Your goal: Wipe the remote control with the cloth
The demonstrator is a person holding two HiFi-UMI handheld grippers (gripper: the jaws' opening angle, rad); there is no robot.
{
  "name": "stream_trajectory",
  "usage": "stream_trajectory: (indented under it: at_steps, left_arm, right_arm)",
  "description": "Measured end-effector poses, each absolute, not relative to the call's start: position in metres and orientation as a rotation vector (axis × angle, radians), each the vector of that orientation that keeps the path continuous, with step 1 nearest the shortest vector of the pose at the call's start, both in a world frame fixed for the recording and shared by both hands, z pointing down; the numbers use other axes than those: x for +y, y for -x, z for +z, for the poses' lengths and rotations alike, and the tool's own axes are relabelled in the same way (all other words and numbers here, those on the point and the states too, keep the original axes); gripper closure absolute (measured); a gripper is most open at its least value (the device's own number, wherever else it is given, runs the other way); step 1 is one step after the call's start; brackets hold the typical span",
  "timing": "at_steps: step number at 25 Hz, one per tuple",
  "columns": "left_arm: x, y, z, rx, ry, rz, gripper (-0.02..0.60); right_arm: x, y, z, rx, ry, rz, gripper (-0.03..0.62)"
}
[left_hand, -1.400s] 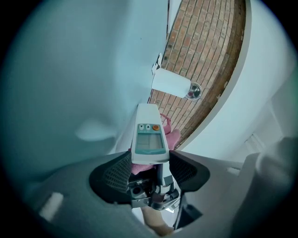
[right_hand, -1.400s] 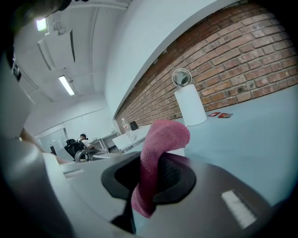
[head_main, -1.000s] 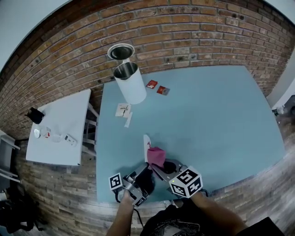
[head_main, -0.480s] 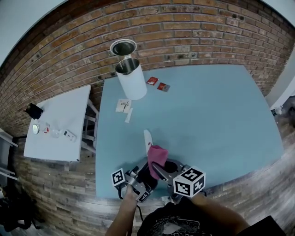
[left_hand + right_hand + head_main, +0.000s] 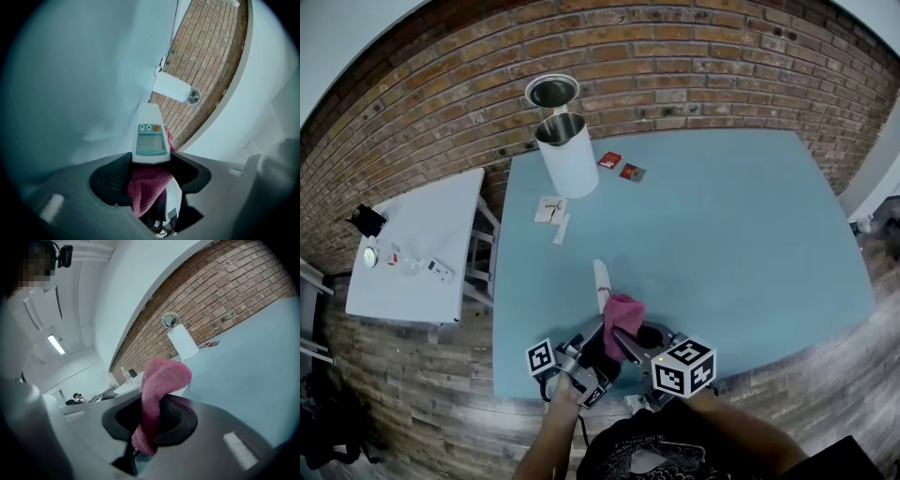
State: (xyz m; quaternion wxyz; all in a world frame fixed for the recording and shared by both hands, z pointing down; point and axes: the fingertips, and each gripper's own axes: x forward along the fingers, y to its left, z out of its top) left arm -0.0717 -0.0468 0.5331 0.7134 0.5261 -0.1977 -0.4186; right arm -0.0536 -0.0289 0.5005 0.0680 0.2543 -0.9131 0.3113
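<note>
My left gripper [image 5: 598, 339] is shut on a white remote control [image 5: 600, 279] and holds it above the near part of the blue table [image 5: 731, 225]. In the left gripper view the remote control [image 5: 150, 133] juts out from between the jaws, its screen and buttons facing the camera. My right gripper [image 5: 623, 339] is shut on a pink cloth [image 5: 622, 315], which lies against the remote's near end. In the right gripper view the cloth [image 5: 159, 390] stands up folded between the black pads. In the left gripper view the cloth [image 5: 146, 187] hangs below the remote.
A white cylinder bin [image 5: 566, 155] with an open metal rim stands at the table's far left. Two red packets [image 5: 619, 166] and some white papers [image 5: 551, 214] lie near it. A small white side table [image 5: 422, 234] with small items stands to the left. A brick wall [image 5: 675, 56] runs behind.
The right gripper has rolled a little with the cloth on the remote. The left gripper and the remote have stayed where they were.
</note>
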Motion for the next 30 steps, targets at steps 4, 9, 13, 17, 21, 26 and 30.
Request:
stream_trajectory:
  at_steps: [4, 9, 13, 17, 21, 26, 30]
  left_arm:
    - [-0.045, 0.069, 0.533, -0.424, -1.167, -0.929, 0.339]
    - [-0.046, 0.067, 0.533, -0.415, -1.172, -0.928, 0.339]
    - [-0.044, 0.065, 0.533, -0.438, -1.203, -0.892, 0.339]
    - [-0.04, 0.065, 0.541, -0.556, -1.318, -0.733, 0.339]
    - [-0.037, 0.069, 0.55, -0.726, -1.45, -0.534, 0.339]
    - [-0.036, 0.077, 0.56, -0.94, -1.567, -0.28, 0.339]
    - [-0.038, 0.081, 0.559, -1.109, -1.658, -0.081, 0.339]
  right_arm:
    - [-0.024, 0.047, 0.508, -2.725, -0.776, 0.933, 0.528]
    - [-0.018, 0.038, 0.521, -2.678, -0.793, 0.933, 0.528]
    - [-0.022, 0.032, 0.513, -2.7, -0.828, 0.955, 0.528]
    - [-0.037, 0.013, 0.497, -2.733, -0.929, 0.971, 0.528]
    - [-0.051, -0.012, 0.493, -2.717, -1.028, 0.972, 0.528]
    - [-0.055, -0.028, 0.497, -2.686, -1.095, 0.986, 0.528]
    - [-0.053, -0.029, 0.502, -2.664, -1.108, 0.996, 0.528]
